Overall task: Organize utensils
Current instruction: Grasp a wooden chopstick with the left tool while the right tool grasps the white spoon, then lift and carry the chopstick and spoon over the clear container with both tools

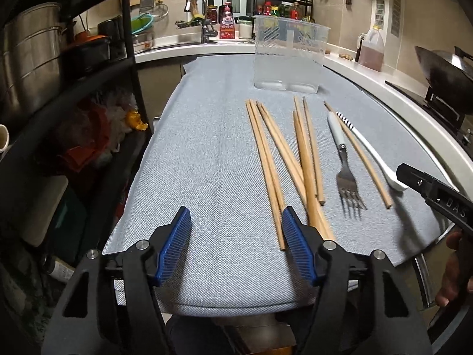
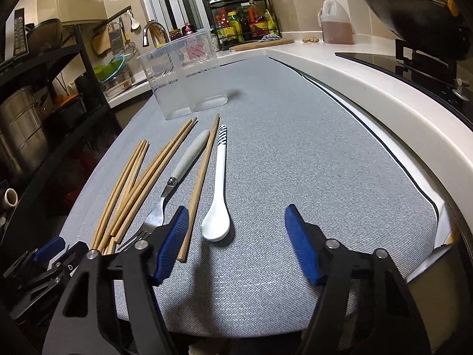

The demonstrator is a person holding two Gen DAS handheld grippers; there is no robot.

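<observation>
Several wooden chopsticks (image 1: 283,159) (image 2: 139,183) lie in a loose pile on the grey cloth (image 1: 207,162). A fork with a pale handle (image 1: 344,159) (image 2: 177,174), one separate chopstick (image 1: 359,156) (image 2: 199,186) and a white spoon with a striped handle (image 1: 372,153) (image 2: 218,195) lie to their right. A clear two-compartment holder (image 1: 288,53) (image 2: 180,74) stands at the far end. My left gripper (image 1: 236,230) is open and empty, just left of the chopstick ends. My right gripper (image 2: 236,230) is open and empty, right of the spoon bowl.
A black shelf rack with steel pots (image 1: 32,53) stands to the left. A sink and tap (image 1: 201,14), a spice rack (image 2: 245,20), an oil jug (image 2: 335,20) and a wok on the hob (image 2: 414,14) ring the white counter (image 2: 369,88).
</observation>
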